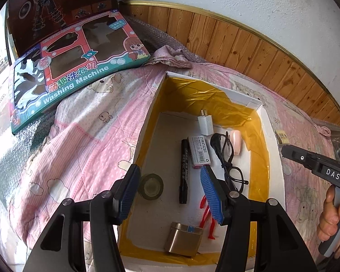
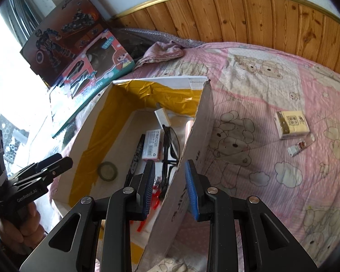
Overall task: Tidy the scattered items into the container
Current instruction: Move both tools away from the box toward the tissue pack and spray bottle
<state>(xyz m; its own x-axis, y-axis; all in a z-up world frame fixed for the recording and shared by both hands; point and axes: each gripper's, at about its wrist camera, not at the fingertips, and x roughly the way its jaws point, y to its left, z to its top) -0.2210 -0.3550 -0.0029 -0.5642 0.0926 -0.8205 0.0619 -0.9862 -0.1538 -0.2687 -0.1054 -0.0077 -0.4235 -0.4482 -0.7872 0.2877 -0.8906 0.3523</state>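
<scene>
Left wrist view: spread left hand-held gripper (image 1: 170,195) over box (image 1: 276,158) holding eight items; right hand-held gripper (image 2: 170,188) spread astride its wall; two items on pink bed quilt (image 2: 272,90).

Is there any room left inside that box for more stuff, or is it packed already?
Some room: bare floor of the box lies at its far left, between the tape roll and the charger, left of the marker. The right side is crowded: glasses, label box, metal case.
</scene>
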